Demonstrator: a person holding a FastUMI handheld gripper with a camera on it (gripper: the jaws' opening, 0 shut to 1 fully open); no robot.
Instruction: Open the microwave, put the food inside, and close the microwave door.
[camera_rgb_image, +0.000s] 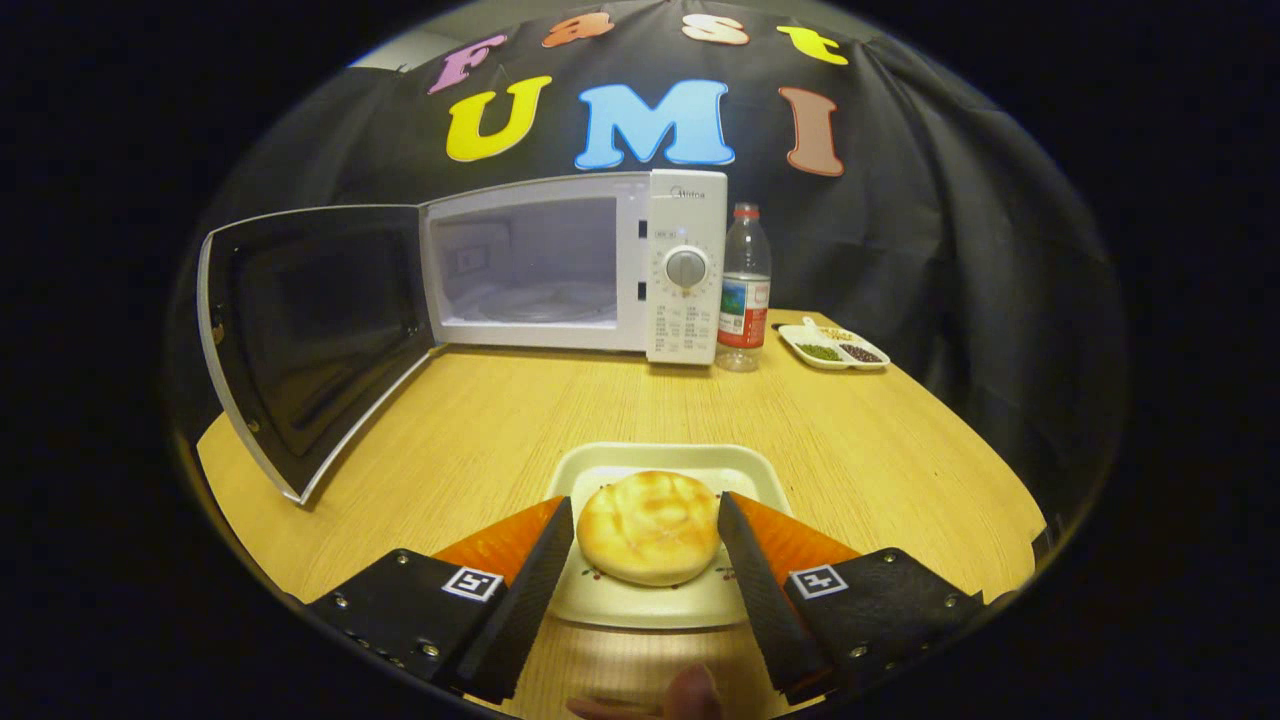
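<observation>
A round golden bun (648, 526) lies on a white square plate (655, 460) on the wooden table. My gripper (646, 515) is open, and the bun sits between its fingertips, which flank it closely on both sides. Whether they touch it I cannot tell. Beyond the plate, at the back of the table, stands a white microwave (686, 266). Its door (305, 340) is swung wide open to the left and the cavity (530, 265) with its glass turntable is empty.
A clear water bottle (744, 290) stands just right of the microwave. Further right lies a small white divided dish (832, 348) holding grains. The open door reaches out over the table's left side. A person's fingertip (692, 693) shows below the fingers.
</observation>
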